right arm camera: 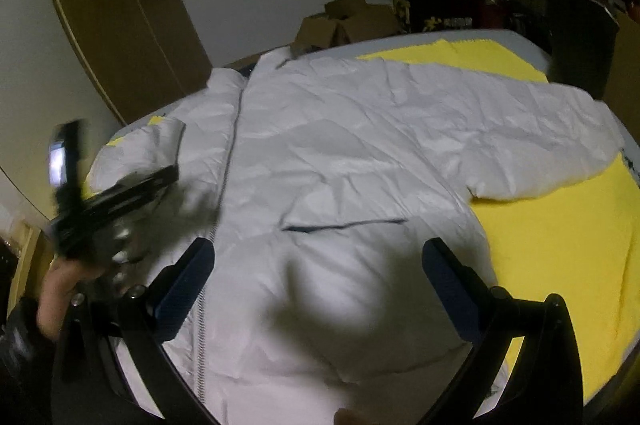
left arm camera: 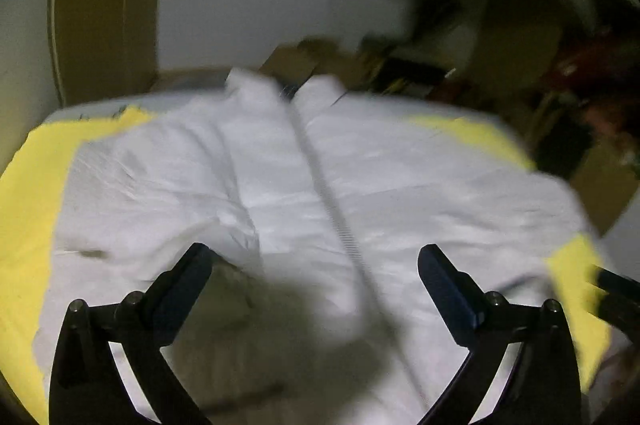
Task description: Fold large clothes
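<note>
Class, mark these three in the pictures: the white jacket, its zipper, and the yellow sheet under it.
white jacket [right arm camera: 360,145], right wrist view, on the chest panel.
zipper [left arm camera: 320,177], left wrist view, midway along the closed front.
yellow sheet [right arm camera: 560,245], right wrist view, bare part below the spread sleeve.

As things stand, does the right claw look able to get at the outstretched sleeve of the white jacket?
Probably yes. The right claw is open and holds nothing, and the sleeve lies flat on the yellow sheet with nothing on it or between them.
</note>
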Demonstrator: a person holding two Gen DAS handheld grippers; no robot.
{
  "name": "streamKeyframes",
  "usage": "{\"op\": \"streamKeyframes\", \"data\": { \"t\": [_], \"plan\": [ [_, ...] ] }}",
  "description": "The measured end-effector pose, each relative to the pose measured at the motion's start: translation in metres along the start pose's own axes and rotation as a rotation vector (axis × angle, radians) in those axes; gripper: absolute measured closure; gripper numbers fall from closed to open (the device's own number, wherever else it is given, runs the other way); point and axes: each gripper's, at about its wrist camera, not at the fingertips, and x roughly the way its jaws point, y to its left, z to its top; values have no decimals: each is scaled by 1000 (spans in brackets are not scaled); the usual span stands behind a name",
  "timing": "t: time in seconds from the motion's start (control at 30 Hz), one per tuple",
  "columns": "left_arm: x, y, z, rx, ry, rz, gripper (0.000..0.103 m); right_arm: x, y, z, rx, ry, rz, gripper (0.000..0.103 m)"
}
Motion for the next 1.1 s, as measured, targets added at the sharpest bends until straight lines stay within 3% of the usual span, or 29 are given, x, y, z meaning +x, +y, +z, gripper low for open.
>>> {"op": "streamKeyframes", "data": {
  "t": [0.07, 0.17, 0.3, 0.43, 0.53, 0.73, 0.8, 0.87, 0.93, 1.03, 1.1],
  "plan": [
    [-46, 4, -12, -31, -68, -42, 0, -4, 9, 3, -11, -26, 6, 0],
    [-116, 39, -36, -148, -180, -63, 0, -3, 39, 7, -92, -40, 17, 0],
    [-174, 99, -69, -321, -280, 10, 0, 20, 114, 9, -274, 12, 27, 0],
    [-203, 135, -110, -464, -278, 50, 0, 66, 222, 5, -509, 61, -17, 0],
    [-209, 144, -136, -517, -245, 30, 0, 99, 292, -4, -672, 80, -42, 0],
    [-212, 155, -173, -569, -209, 32, 0, 170, 365, 0, -789, 189, -106, 2],
    [-216, 162, -184, -598, -203, 30, 0, 186, 369, 2, -791, 208, -142, 16],
    [-218, 165, -193, -627, -199, 27, 0, 197, 367, 9, -762, 243, -136, 59],
    [-221, 172, -200, -651, -195, 23, 0, 200, 364, 14, -747, 237, -144, 76],
    [-217, 177, -201, -665, -196, 15, 0, 187, 354, 16, -711, 207, -121, 87],
    [-210, 179, -199, -664, -190, 11, 0, 173, 341, 25, -653, 200, -67, 89]
  ]
}}
